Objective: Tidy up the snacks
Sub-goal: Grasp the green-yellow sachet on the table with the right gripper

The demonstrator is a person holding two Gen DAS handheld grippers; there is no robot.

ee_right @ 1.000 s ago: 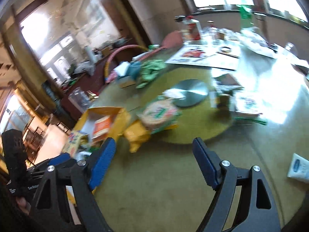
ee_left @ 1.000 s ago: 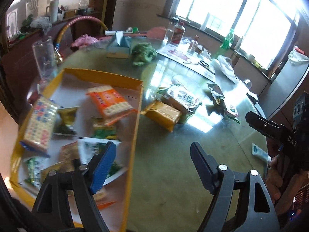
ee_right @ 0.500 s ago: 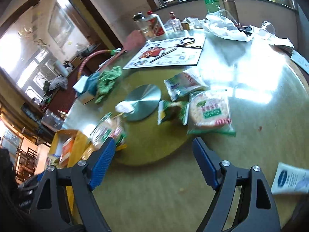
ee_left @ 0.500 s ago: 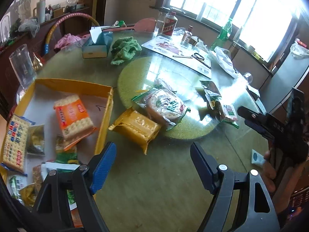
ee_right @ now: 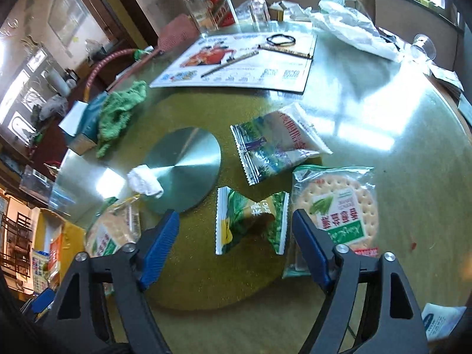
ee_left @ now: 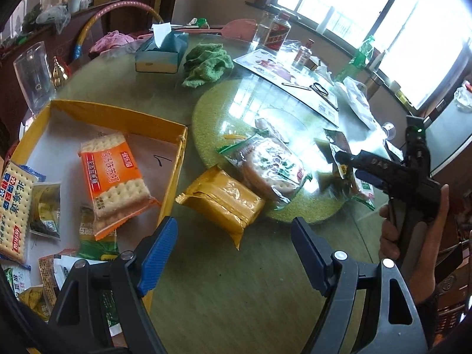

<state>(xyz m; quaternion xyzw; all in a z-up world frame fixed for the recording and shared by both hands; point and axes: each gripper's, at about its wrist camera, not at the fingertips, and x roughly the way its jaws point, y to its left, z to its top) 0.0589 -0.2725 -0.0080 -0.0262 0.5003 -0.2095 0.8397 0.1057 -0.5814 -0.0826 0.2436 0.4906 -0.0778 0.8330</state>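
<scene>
A yellow box (ee_left: 177,153) at the left holds an orange cracker packet (ee_left: 115,177) and several other snacks. Beside it on the table lie a yellow packet (ee_left: 224,200) and a clear bag of round crackers (ee_left: 271,168). My left gripper (ee_left: 233,227) hangs open just in front of the yellow packet and holds nothing. My right gripper (ee_right: 235,216) is over a small green packet (ee_right: 247,221). Its jaws are closing with that packet between them, and the pads are clear of it. Next to it lie a round cracker bag (ee_right: 339,212) and a white-green packet (ee_right: 277,144).
The round table carries a metal disc (ee_right: 183,171), a green cloth (ee_left: 206,62), a tissue box (ee_left: 160,53), a printed leaflet (ee_right: 244,65), bottles (ee_left: 275,34) and a plastic bag (ee_right: 351,26) at the back. A clear jug (ee_left: 32,73) stands behind the box.
My left gripper has shifted right, from over the box to the yellow packet. My right gripper has swung across and come down over the small green packet.
</scene>
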